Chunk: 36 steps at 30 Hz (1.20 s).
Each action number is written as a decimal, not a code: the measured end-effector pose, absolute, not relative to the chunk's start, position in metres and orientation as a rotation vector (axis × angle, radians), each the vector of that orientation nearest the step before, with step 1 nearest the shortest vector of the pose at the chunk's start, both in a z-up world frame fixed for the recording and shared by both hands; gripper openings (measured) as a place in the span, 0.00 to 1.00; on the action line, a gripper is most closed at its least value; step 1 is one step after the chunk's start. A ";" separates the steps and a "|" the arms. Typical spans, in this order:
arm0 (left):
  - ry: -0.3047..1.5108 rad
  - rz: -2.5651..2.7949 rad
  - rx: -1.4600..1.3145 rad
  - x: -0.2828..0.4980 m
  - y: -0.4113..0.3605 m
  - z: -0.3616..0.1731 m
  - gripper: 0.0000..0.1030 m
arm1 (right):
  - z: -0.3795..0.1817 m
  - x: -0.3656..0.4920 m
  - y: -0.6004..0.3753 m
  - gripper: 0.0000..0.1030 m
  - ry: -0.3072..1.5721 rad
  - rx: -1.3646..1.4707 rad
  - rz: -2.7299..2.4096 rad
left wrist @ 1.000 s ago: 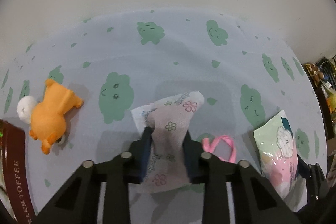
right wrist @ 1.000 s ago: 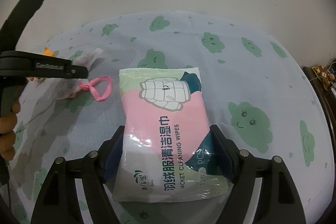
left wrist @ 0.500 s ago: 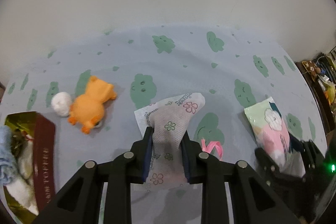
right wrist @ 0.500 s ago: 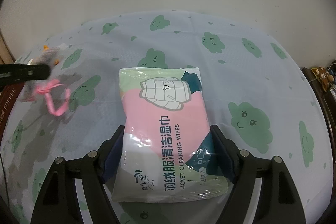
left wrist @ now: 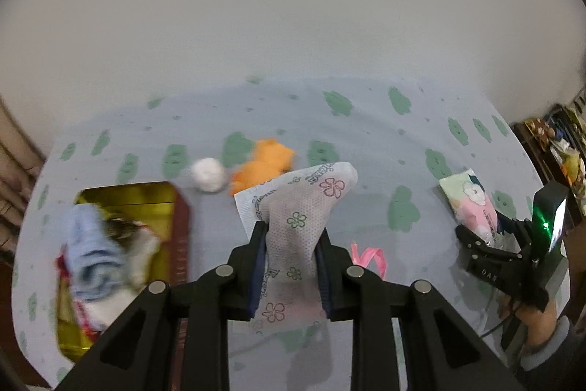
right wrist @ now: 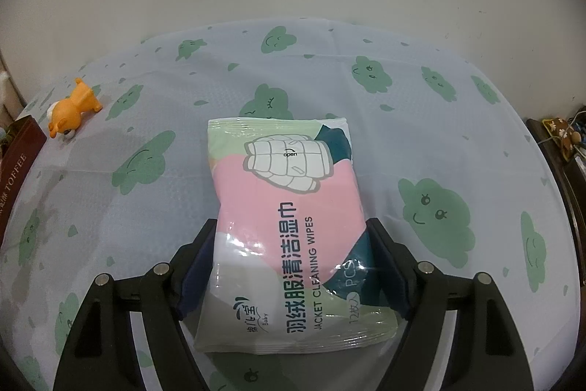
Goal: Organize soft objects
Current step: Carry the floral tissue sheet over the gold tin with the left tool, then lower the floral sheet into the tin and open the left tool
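- The tin [left wrist: 124,196] lies open on the tablecloth [left wrist: 366,149] at my left, cloths already inside; I judge the pouch belongs there.
- My right gripper [right wrist: 291,266] has its jaws closed against the sides of the wipes pack [right wrist: 289,207], low over the cloth.
- My left gripper [left wrist: 291,257] pinches the floral pouch [left wrist: 296,218], lifted; I should carry it well over the tin's rim before releasing.
- The pink ribbon [left wrist: 366,257] dangles, so mind snags.

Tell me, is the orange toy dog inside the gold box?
No, the orange toy dog lies on the tablecloth beyond the gold box, beside a white ball.
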<state>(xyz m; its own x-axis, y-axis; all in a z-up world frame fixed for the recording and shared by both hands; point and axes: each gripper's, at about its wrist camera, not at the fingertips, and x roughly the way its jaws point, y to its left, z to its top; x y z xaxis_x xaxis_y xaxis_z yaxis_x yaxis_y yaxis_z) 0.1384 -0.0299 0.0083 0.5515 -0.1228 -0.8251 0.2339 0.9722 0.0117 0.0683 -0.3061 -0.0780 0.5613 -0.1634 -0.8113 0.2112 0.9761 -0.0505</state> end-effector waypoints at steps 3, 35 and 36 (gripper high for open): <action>0.948 -0.164 0.100 0.133 0.001 0.024 0.24 | -0.078 0.068 -0.306 0.74 0.950 0.054 -0.221; 1.019 0.151 -0.025 0.103 0.189 -0.009 0.24 | -0.078 0.068 -0.306 0.74 0.950 0.051 -0.223; 1.025 0.143 -0.031 0.104 0.190 -0.013 0.24 | -0.078 0.068 -0.306 0.74 0.950 0.052 -0.223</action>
<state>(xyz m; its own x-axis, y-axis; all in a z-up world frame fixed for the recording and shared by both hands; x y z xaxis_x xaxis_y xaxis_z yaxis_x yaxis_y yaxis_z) 0.1035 0.1899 -0.0133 0.5110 0.1046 -0.8532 -0.1333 0.9902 0.0415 0.0680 -0.3060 -0.0781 0.5604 -0.1663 -0.8114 0.2116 0.9759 -0.0539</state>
